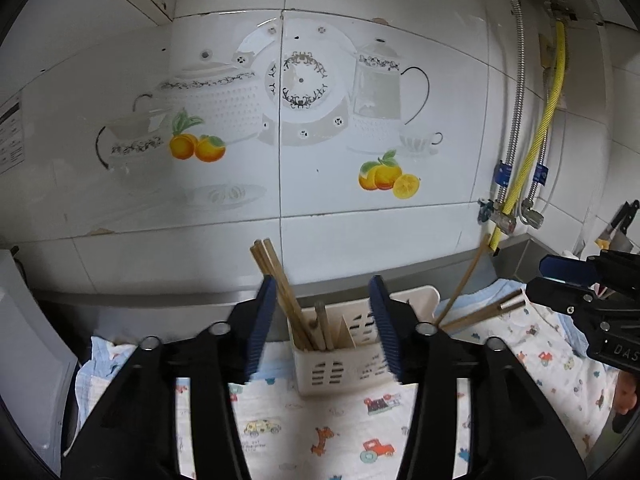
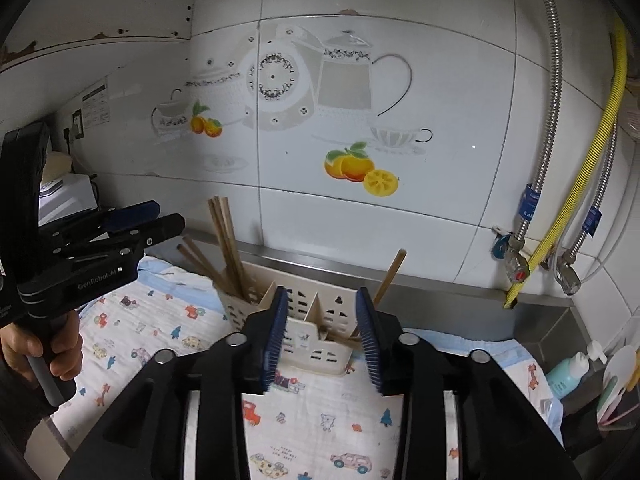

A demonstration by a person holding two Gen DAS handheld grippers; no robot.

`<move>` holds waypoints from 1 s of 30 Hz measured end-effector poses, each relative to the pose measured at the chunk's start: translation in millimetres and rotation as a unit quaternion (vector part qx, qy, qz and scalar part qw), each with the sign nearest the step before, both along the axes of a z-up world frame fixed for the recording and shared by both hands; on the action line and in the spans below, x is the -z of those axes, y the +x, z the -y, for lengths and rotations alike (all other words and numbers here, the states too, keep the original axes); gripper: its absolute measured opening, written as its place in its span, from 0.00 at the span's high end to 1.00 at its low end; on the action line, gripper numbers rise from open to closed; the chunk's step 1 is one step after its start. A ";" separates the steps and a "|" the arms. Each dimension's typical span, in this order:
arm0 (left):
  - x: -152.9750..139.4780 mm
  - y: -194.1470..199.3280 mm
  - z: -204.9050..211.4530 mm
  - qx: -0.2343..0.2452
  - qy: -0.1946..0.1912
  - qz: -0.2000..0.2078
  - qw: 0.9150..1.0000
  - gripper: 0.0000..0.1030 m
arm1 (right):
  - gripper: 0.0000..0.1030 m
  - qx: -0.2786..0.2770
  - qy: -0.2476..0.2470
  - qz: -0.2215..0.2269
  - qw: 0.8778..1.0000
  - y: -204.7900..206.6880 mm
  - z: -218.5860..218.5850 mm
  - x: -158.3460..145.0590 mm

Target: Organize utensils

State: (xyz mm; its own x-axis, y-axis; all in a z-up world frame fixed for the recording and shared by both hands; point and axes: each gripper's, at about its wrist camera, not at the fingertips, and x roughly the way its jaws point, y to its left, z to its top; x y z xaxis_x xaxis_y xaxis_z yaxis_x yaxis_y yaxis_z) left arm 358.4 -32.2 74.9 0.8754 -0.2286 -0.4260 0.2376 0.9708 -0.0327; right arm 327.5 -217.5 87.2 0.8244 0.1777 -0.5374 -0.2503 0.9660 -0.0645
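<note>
A cream plastic utensil caddy (image 1: 344,364) with several compartments stands on a printed cloth, near the tiled wall; it also shows in the right wrist view (image 2: 316,344). Several wooden chopsticks (image 1: 280,280) stand in its left compartment, seen too in the right wrist view (image 2: 226,240). More chopsticks (image 1: 476,312) lean out of its right side, one of them in the right wrist view (image 2: 390,276). My left gripper (image 1: 326,324) is open and empty just in front of the caddy. My right gripper (image 2: 322,332) is open and empty, also facing the caddy.
The cloth with cartoon cars (image 2: 320,420) covers the counter. A steel ledge (image 2: 440,288) runs along the wall. Gas hoses and valves (image 2: 520,264) hang at the right. A blue-green bottle (image 2: 568,372) stands at the far right. A white appliance (image 2: 68,196) sits at the left.
</note>
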 end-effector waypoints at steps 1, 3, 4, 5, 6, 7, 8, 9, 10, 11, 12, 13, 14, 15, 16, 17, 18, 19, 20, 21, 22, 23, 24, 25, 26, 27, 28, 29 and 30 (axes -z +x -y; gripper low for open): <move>0.6 -3.6 -0.6 -0.002 0.001 0.001 1.000 0.42 | 0.64 0.003 -0.003 0.003 1.000 -4.8 -0.9 1.2; 2.5 -14.2 -3.4 -0.004 0.001 0.003 1.000 0.38 | 0.62 0.002 0.001 0.002 1.000 -12.9 -1.3 3.7; 3.1 -17.2 -4.7 -0.005 0.000 0.004 1.000 0.35 | 0.61 0.003 0.003 0.002 1.000 -15.3 -1.0 4.6; 4.1 -21.3 -6.8 -0.008 -0.001 0.003 1.000 0.33 | 0.59 0.005 0.005 0.003 1.000 -20.1 -1.1 5.8; 5.1 -25.3 -9.1 -0.009 -0.003 0.001 1.000 0.32 | 0.58 0.006 0.002 0.006 1.000 -24.6 -2.0 6.8; 6.0 -29.3 -10.9 -0.011 -0.004 0.000 1.000 0.29 | 0.54 0.008 -0.001 0.009 1.000 -29.6 -3.2 7.9; 6.8 -32.6 -12.3 -0.014 -0.004 0.001 1.000 0.27 | 0.51 0.010 -0.003 0.011 1.000 -33.1 -4.1 8.7; 7.5 -37.2 -14.1 -0.018 -0.003 0.004 1.000 0.24 | 0.50 0.011 -0.003 0.012 1.000 -36.6 -4.9 9.8; 7.8 -41.8 -15.9 -0.021 -0.003 0.005 1.000 0.20 | 0.50 0.010 0.002 0.011 1.000 -39.8 -4.7 10.9; 7.9 -45.5 -16.9 -0.022 -0.003 0.006 1.000 0.18 | 0.49 0.009 0.008 0.009 1.000 -43.5 -4.7 12.7; 7.9 -51.3 -17.9 -0.021 -0.003 0.009 1.000 0.15 | 0.48 0.011 0.010 0.010 1.000 -46.7 -4.8 13.9; 7.8 -55.3 -18.1 -0.022 -0.001 0.013 1.000 0.11 | 0.44 0.017 0.008 0.014 1.000 -51.3 -5.3 16.0; 7.6 -61.7 -18.9 -0.028 0.003 0.019 0.999 0.10 | 0.41 0.020 0.007 0.016 1.000 -54.1 -5.6 17.4; 7.6 -67.5 -20.1 -0.031 0.003 0.024 0.999 0.07 | 0.40 0.021 0.008 0.016 1.000 -56.5 -6.1 19.2; 8.1 -72.7 -21.4 -0.032 0.003 0.025 0.999 0.06 | 0.38 0.023 0.009 0.017 1.000 -59.2 -6.5 21.2; 8.4 -75.8 -22.5 -0.033 0.002 0.026 0.999 0.05 | 0.36 0.028 0.007 0.018 0.999 -63.2 -7.5 24.2; 9.4 -80.8 -24.3 -0.037 0.002 0.027 0.999 0.05 | 0.35 0.031 0.006 0.020 0.999 -66.5 -8.3 26.6; 10.1 -84.5 -25.8 -0.041 0.004 0.027 0.999 0.05 | 0.34 0.032 0.007 0.020 0.999 -68.5 -8.3 28.1; 11.0 -87.9 -28.0 -0.046 0.004 0.027 0.999 0.05 | 0.33 0.032 0.010 0.019 0.999 -72.0 -8.7 30.7; 11.7 -90.5 -29.7 -0.047 0.002 0.026 0.999 0.05 | 0.31 0.034 0.011 0.019 0.999 -75.1 -9.3 32.7; 13.2 -94.4 -32.5 -0.048 -0.001 0.023 0.999 0.05 | 0.29 0.037 0.011 0.020 0.999 -77.4 -9.2 34.2; 14.1 -96.6 -34.4 -0.050 -0.002 0.023 0.998 0.05 | 0.28 0.038 0.012 0.018 0.999 -80.2 -9.3 36.1; 15.5 -100.0 -36.3 -0.054 0.000 0.024 0.998 0.05 | 0.28 0.039 0.014 0.016 0.999 -82.8 -9.4 37.2; 16.7 -103.0 -37.6 -0.060 0.003 0.025 0.998 0.05 | 0.27 0.040 0.017 0.017 0.999 -85.6 -9.2 38.0; 17.7 -105.9 -38.5 -0.063 0.006 0.026 0.998 0.05 | 0.26 0.042 0.018 0.018 0.999 -89.5 -9.4 38.8; 18.8 -109.6 -38.9 -0.067 0.010 0.027 0.997 0.05 | 0.25 0.044 0.020 0.019 0.999 -92.4 -9.1 38.9; 19.4 -112.0 -39.2 -0.069 0.013 0.028 0.997 0.05 | 0.23 0.044 0.023 0.019 0.999 -95.0 -8.7 39.3; 20.1 -116.2 -39.0 -0.071 0.018 0.030 0.997 0.05 | 0.22 0.044 0.028 0.019 0.998 -98.4 -8.4 39.9; 20.3 -119.2 -39.3 -0.075 0.022 0.032 0.996 0.05 | 0.22 0.045 0.031 0.019 0.998 -101.2 -7.7 40.5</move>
